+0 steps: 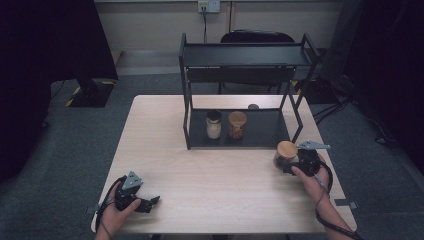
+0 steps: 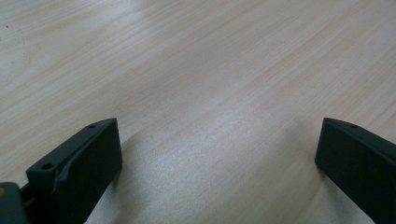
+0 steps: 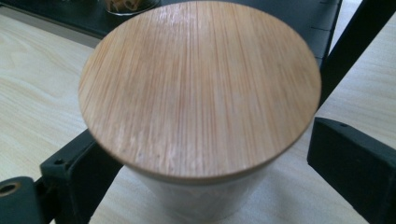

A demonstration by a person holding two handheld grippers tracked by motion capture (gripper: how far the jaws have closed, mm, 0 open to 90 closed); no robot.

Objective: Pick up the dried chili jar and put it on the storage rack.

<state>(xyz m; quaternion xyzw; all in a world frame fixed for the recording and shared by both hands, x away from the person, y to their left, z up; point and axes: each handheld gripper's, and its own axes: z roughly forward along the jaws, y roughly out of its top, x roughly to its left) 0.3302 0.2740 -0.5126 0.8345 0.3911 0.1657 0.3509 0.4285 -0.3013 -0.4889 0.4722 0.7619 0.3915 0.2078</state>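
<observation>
Right gripper [image 1: 295,162]: jaws wide around jar [image 3: 201,93], near the surface's right edge, before rack [image 1: 240,137]; right pad seems clear, no firm grip.
Left gripper [image 2: 219,154]: jaws wide, empty, near-left corner.
Progress: two jars shelved; third probably left.

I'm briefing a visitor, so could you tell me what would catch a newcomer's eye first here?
Probably the black two-tier rack at the far side of the table, with two jars on its lower shelf. Next, the wooden-lidded jar between the right gripper jaws, near the rack's right corner.
</observation>
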